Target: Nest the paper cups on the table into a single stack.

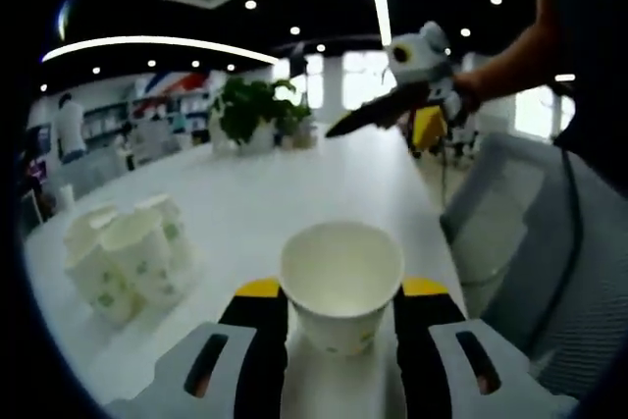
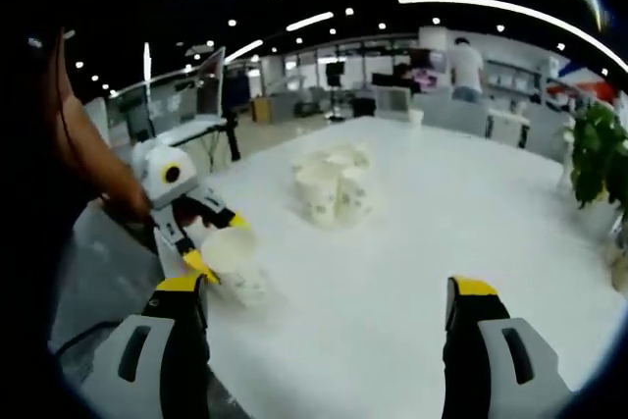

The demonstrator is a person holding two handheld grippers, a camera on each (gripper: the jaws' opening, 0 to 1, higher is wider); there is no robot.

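Note:
A white paper cup (image 1: 341, 287) with green print stands upright between my left gripper's (image 1: 341, 289) yellow-tipped jaws, which press on its sides near the rim. In the right gripper view that cup (image 2: 234, 260) sits near the table's edge, with the left gripper (image 2: 221, 242) around it. A cluster of several more cups (image 1: 123, 257) stands to the left on the white table (image 1: 324, 183); the same cluster (image 2: 329, 183) is ahead of my right gripper (image 2: 329, 291), which is open and holds nothing. From the left gripper view, the right gripper (image 1: 339, 128) hovers above the table's far right side.
Potted plants (image 1: 250, 110) (image 2: 599, 159) stand at the table's far end. Grey chairs (image 1: 510, 213) line the right edge. A person's arm (image 2: 93, 169) holds the left gripper. People (image 1: 69, 125) (image 2: 466, 66) stand in the background.

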